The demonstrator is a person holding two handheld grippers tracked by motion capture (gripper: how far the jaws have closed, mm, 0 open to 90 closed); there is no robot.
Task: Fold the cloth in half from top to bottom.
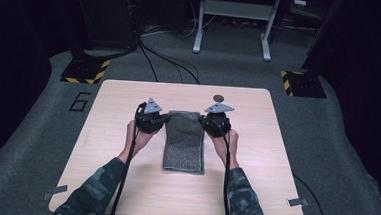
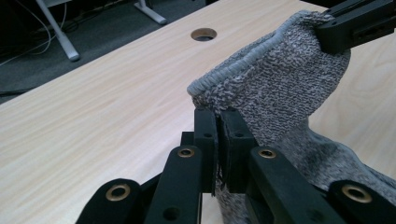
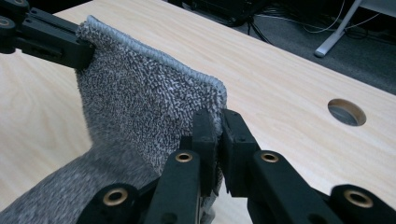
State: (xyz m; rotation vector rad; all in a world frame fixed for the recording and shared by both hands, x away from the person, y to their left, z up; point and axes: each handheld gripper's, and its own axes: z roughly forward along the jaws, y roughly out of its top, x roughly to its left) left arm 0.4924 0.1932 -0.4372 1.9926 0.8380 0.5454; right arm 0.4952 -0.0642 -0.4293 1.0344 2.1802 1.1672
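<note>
With both pairs of my jaws clenched, I am grasping the grey towel by its two far corners. My left gripper pinches the left corner just under the stitched hem; in the left gripper view the cloth sits between the pads with no gap showing. My right gripper pinches the right corner the same way, hem edge just above the pad tips. Between the two grips the far edge of the towel is lifted off the table and runs roughly straight from one gripper to the other, sagging slightly. Below that edge the cloth hangs down and bends; its near part lies flat on the wood, folded into a narrow strip running toward me. In the high view the towel sits at the table's middle, my hands either side of its far end. A round hole in the tabletop lies beyond my right gripper, apart from the towel.
</note>
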